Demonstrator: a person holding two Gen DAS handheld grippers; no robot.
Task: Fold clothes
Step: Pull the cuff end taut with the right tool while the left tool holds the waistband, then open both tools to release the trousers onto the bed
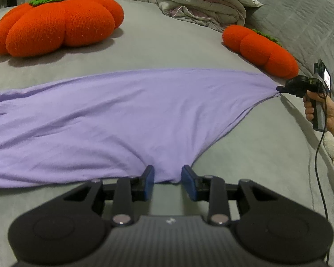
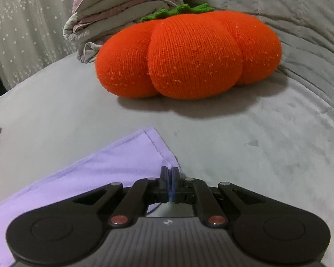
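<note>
Stretching the lilac garment (image 1: 113,120) flat across the grey bed (image 1: 167,51), the right gripper (image 2: 169,173) clamped its corner while the left gripper (image 1: 168,178) fingers straddled the near edge, parted, to smooth it for folding.

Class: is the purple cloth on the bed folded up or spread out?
Spread out: the purple cloth lies as one wide, wrinkled sheet across the bed, with the right gripper pinching one corner.
</note>
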